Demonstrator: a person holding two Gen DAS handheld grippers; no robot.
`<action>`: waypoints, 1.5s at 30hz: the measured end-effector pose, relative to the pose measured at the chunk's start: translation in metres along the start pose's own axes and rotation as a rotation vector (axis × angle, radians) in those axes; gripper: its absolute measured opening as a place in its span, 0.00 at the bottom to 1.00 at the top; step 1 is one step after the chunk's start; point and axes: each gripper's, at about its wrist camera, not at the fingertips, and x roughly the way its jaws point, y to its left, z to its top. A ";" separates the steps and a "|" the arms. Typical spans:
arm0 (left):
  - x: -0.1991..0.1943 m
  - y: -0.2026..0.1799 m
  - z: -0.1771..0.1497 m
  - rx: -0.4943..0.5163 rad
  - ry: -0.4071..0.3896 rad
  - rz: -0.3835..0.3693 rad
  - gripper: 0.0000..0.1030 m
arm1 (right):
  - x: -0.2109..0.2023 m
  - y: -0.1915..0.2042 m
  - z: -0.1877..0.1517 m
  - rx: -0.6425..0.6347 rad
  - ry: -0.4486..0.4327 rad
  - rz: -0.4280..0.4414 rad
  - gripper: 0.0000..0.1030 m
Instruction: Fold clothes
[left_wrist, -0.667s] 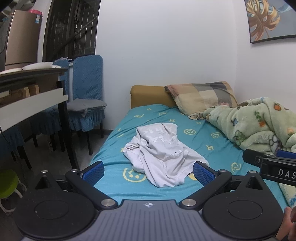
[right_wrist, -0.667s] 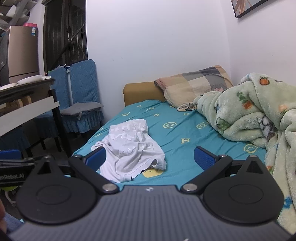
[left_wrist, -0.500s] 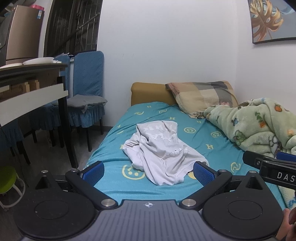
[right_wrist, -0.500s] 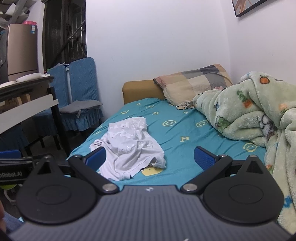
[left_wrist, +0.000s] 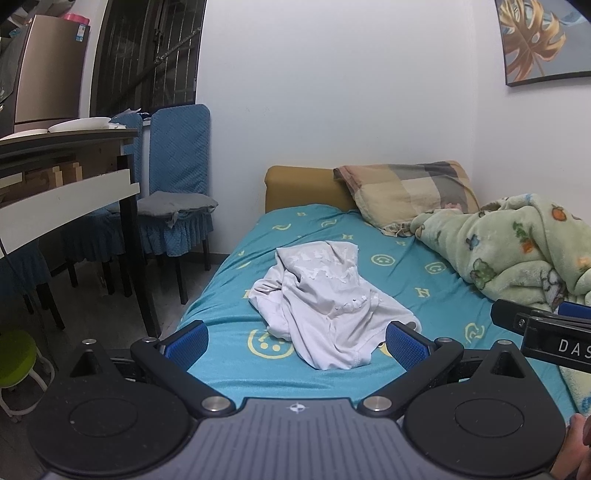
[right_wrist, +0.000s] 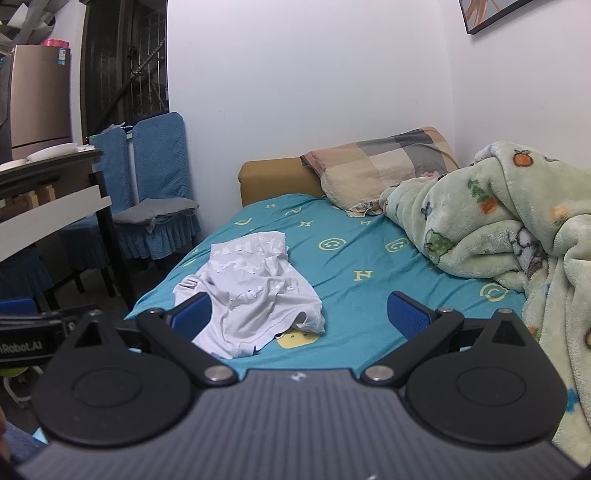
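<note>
— On the near end of the bed (left_wrist: 229, 317), what is the state of play?

— A crumpled white shirt (left_wrist: 325, 302) lies in a heap on the teal sheet, just short of the foot edge and well apart from the green blanket (right_wrist: 498, 229) and checked pillow (left_wrist: 406, 192). Folding has not begun; this looks like the approach.

— And the claws?

— Both spread wide and empty. The left gripper (left_wrist: 295, 345) hangs short of the shirt, its blue pads framing the heap without touching it; the right gripper (right_wrist: 299, 317) hovers beside it, aimed a little toward the blanket side of the heap.

— What does the next move call for?

— Probably finding two matching points — a hem or the shoulders — and lifting the shirt to spread it flat. The bunched cloth hides its edges, so a pinch could catch several layers.
</note>
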 end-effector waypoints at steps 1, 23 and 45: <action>0.000 0.000 0.000 0.001 0.000 0.002 1.00 | 0.000 0.000 0.000 0.001 0.002 0.000 1.00; 0.008 -0.002 -0.005 -0.001 0.021 0.016 1.00 | -0.002 -0.008 0.006 0.050 0.030 0.001 1.00; 0.185 -0.069 -0.021 0.232 0.318 -0.171 0.87 | 0.087 -0.074 0.083 0.241 -0.112 -0.004 0.76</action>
